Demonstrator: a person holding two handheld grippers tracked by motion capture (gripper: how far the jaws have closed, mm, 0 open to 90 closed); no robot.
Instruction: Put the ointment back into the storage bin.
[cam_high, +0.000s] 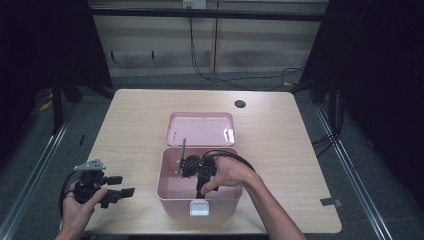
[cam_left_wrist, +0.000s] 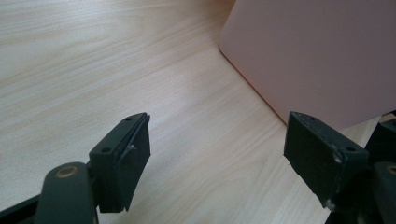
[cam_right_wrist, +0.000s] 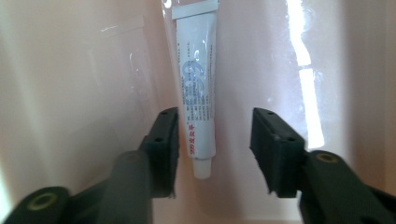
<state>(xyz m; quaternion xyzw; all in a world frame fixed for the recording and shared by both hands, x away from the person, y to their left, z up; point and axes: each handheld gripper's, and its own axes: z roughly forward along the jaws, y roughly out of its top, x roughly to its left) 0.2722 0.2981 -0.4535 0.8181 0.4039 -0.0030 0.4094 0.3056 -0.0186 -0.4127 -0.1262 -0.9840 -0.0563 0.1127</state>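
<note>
An open pink box (cam_high: 165, 176) stands at the middle of the table, its lid (cam_high: 200, 128) folded back behind it. My right gripper (cam_high: 199, 186) reaches down into the box. In the right gripper view a white tube with blue print (cam_right_wrist: 196, 93) lies on the pink floor (cam_right_wrist: 70, 93), cap toward the camera. My right gripper (cam_right_wrist: 215, 135) stands open around the tube's lower end, with a gap between the tube and the right pad. My left gripper (cam_high: 124, 185) rests open at the table's front left, nothing between its jaws. The left gripper (cam_left_wrist: 217, 154) faces the box's outer wall (cam_left_wrist: 317, 56).
The wooden table (cam_high: 135, 120) has a dark round cable hole (cam_high: 240, 104) at the back right. A white latch (cam_high: 198, 207) sits on the box's front wall. Clear plastic wrapping (cam_right_wrist: 135, 60) lies beside the tube. Bare wood lies left and right of the box.
</note>
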